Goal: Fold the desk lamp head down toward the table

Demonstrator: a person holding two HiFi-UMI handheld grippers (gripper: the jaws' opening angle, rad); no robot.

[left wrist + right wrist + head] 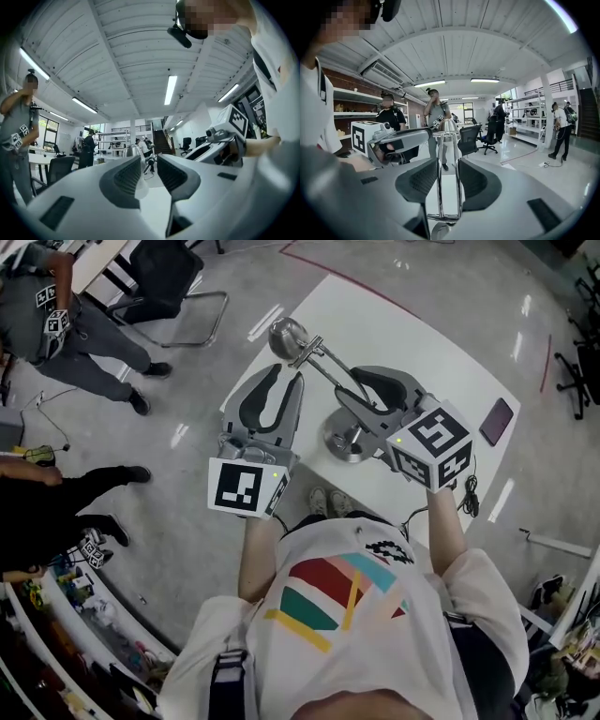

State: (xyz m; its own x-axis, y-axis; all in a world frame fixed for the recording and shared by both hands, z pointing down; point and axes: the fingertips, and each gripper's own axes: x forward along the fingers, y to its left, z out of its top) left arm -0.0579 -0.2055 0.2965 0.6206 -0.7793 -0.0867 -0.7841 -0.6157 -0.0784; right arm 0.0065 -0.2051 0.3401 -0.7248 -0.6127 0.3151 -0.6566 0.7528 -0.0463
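Note:
A chrome desk lamp stands on the white table. Its round base is near me, and its twin-rod arm slants up to the dome-shaped head. My right gripper is shut on the lamp arm low down, near the base. The rods run between its pads up to the head. My left gripper hovers left of the arm, beside the table's left edge, open a narrow gap with nothing in it. The lamp head shows beyond its fingertips.
A dark phone lies at the table's far right and a black cable hangs off the near edge. An office chair and standing people are on the floor to the left.

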